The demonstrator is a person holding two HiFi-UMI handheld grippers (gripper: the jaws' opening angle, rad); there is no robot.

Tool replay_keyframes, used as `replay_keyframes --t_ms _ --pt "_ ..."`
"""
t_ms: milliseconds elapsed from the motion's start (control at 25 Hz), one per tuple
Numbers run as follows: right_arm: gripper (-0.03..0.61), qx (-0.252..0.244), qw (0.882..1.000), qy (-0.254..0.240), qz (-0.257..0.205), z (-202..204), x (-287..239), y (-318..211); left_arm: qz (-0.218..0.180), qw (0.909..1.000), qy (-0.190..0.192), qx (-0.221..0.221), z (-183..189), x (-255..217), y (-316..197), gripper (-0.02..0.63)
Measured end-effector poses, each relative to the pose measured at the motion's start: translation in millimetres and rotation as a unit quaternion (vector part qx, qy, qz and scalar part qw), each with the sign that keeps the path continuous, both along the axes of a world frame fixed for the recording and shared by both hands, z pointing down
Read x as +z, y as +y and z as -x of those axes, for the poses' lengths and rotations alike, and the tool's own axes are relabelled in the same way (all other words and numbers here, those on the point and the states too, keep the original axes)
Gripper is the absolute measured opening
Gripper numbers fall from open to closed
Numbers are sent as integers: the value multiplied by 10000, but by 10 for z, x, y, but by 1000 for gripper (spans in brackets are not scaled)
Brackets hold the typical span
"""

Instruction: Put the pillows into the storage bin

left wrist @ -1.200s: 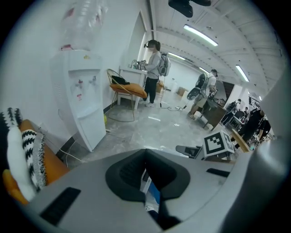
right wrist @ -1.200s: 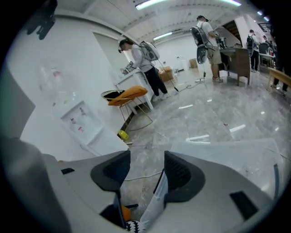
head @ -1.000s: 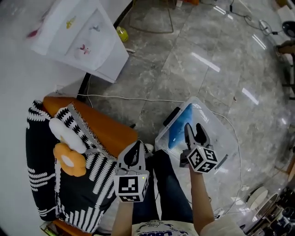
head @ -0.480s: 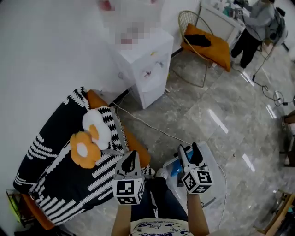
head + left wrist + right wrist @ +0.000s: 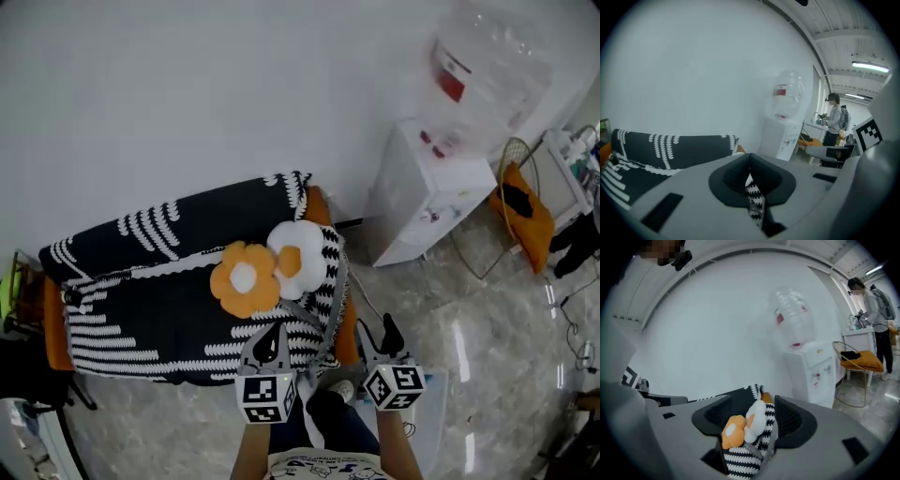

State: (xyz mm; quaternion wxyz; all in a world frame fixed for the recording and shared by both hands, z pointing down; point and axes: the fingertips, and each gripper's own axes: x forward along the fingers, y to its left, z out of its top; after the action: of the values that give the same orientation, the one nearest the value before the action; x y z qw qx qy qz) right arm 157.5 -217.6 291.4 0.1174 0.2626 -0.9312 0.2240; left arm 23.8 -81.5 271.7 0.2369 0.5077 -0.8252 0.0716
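Two flower-shaped pillows lie side by side on the sofa's black-and-white blanket (image 5: 141, 309): an orange pillow (image 5: 244, 279) and a white pillow (image 5: 297, 258). Both sit well ahead of my grippers. My left gripper (image 5: 270, 345) is low in the head view, jaws together on nothing. My right gripper (image 5: 378, 333) is beside it, open and empty. In the right gripper view the orange pillow (image 5: 732, 431) and white pillow (image 5: 754, 418) show far off between the spread jaws. A pale corner of the clear storage bin (image 5: 433, 405) shows on the floor by my right arm; its contents are hidden.
A white water dispenser (image 5: 431, 192) with a bottle on top stands right of the sofa against the wall. A wire chair with an orange cushion (image 5: 525, 202) is further right. A person (image 5: 876, 319) stands at a counter beyond it. A cable (image 5: 370, 305) runs over the floor.
The head view has swung up from the bin and floor to the sofa and wall. The bin has slid almost out of view. The right jaws stand slightly wider.
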Motion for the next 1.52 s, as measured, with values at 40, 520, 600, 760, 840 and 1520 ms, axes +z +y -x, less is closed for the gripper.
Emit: replay_keyframes --t_ms 40,520,600,760,840,1520 --pt "281 -162 9999 -2 -4 207 -6 90 -10 9999 -3 -165 156 -7 139 12" --pt "293 -1109 9933 230 227 2191 224 1079 71 9922 140 -1240 1894 119 1437 12" --pt "295 -1142 9926 292 285 2427 310 1207 81 9911 186 -1319 2153 176 1579 12" --pt "301 -1108 9919 449 426 2817 514 1378 126 9899 284 -1384 2598 326 1787 12" --pt "301 -1104 9913 526 481 2966 621 1447 161 9895 336 -1396 2765 420 1873 12" --pt "334 -944 9826 1350 861 3392 1710 1326 470 9848 991 -1347 3270 1386 1842 12"
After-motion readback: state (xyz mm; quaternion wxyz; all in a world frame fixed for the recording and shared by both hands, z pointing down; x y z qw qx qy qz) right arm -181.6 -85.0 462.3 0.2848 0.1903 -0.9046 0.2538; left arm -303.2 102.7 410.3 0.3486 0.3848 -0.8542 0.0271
